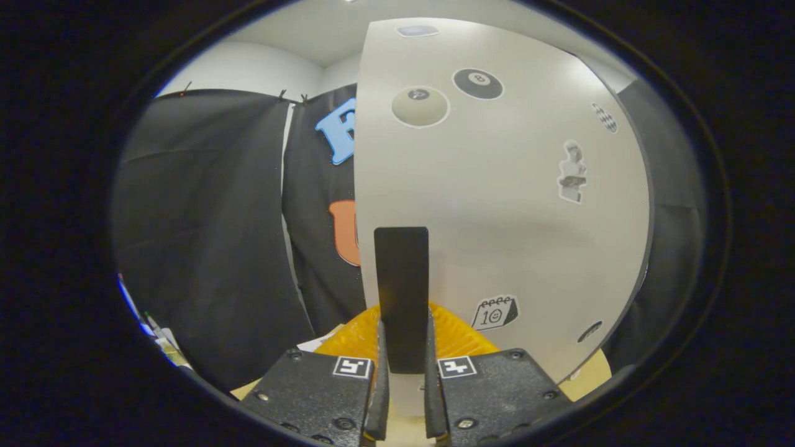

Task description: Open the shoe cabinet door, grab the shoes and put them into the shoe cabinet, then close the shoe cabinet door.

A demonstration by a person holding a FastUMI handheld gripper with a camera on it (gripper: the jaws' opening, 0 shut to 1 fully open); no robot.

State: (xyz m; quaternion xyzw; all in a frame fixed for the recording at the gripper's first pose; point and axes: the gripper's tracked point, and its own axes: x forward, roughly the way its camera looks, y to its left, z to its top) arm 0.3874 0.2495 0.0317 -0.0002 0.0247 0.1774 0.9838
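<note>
The white shoe cabinet door point(497, 205) stands right in front of me, with several stickers on its face. Its dark upright handle point(401, 292) runs down between my two fingers. My gripper point(402, 372) is shut on this handle, both fingers pressing its lower end from either side. The door's left edge shows free against the booth wall, so the door appears swung out. The cabinet's inside is hidden behind the door.
Black cloth point(205, 236) hangs on the left and behind the door. A light wooden surface point(590, 379) shows low down on both sides of my fingers. Small coloured items point(155, 338) lie at the far left.
</note>
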